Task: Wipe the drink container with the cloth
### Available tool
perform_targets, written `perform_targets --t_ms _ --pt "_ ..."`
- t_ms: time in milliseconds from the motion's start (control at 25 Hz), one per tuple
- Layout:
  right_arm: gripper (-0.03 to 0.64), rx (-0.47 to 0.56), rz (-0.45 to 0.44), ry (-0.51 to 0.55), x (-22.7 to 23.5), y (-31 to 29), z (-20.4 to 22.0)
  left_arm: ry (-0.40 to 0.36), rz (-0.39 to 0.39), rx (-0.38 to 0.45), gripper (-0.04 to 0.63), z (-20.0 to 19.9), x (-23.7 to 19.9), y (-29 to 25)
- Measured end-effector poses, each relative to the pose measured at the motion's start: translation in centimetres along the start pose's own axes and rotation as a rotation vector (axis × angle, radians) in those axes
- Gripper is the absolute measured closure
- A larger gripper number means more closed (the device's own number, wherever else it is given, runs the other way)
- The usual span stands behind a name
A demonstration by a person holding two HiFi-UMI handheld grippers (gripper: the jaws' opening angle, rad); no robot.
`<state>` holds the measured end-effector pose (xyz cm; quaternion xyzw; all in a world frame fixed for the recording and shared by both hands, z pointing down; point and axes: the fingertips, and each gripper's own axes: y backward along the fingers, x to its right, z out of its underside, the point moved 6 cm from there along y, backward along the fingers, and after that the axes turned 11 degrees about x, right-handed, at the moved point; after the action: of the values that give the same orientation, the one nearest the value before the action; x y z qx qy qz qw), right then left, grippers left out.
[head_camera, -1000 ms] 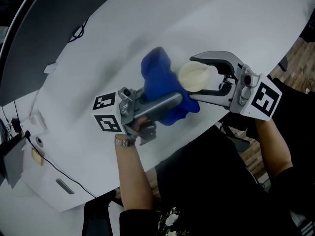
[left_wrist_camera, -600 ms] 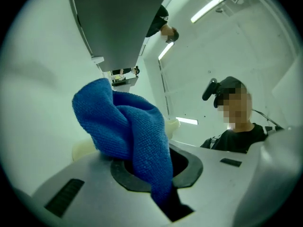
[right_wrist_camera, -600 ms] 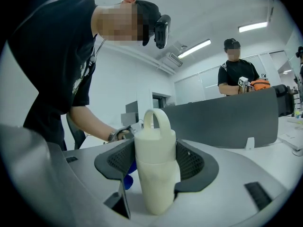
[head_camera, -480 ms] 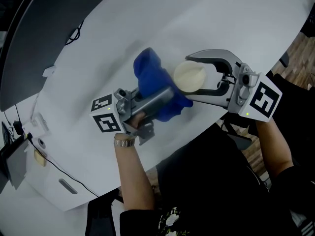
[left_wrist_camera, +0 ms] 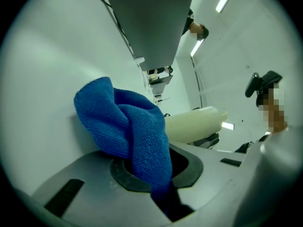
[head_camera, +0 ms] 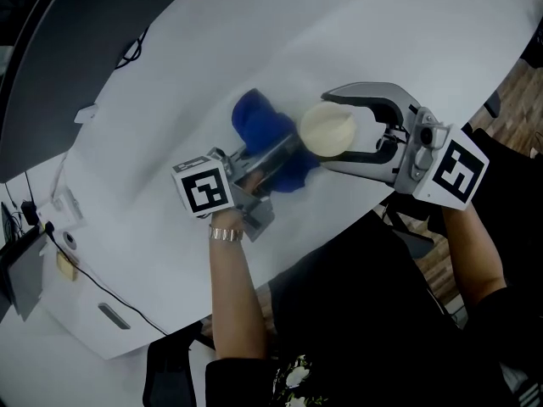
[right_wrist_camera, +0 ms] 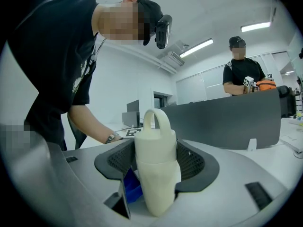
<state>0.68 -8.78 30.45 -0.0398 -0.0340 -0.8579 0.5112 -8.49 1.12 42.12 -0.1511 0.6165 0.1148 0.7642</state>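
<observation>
Right, mid-task by the look of it. Right gripper [head_camera: 331, 132] is clamped on the drink container [right_wrist_camera: 155, 169], a cream bottle with a loop handle on top, its body pinched between the two pads. Left gripper [head_camera: 284, 161] is closed on the cloth [left_wrist_camera: 125, 126], a blue microfibre bunched up, one fold pinched between the jaws and the rest bulging out in front.

The head view puts the cloth right at the container's left side, touching or as good as. The right gripper view shows a blue corner low beside the bottle's base. Both are over the white worktop [head_camera: 382, 32]; can't tell if the bottle's base rests on it or hangs clear.

Progress, as a judgement: both pickups are done and the cloth has been brought to the bottle, so wiping is under way. How much of the surface has been covered can't be read, and no dirt or wet mark shows. Likely left: the far side, the lid and handle, then setting both down.
</observation>
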Motion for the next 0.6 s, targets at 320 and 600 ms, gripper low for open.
perform_targets --t_ms 320,600 --pt "0.347 0.049 0.320 0.101 -0.1 1.1 -1.7 0.027 0.010 -0.001 0.552 -0.2 0.1 -0.9" --pt "0.347 0.020 0.609 0.159 -2.7 1.2 -0.4 0.034 0.011 0.013 0.552 0.1 0.3 -1.0"
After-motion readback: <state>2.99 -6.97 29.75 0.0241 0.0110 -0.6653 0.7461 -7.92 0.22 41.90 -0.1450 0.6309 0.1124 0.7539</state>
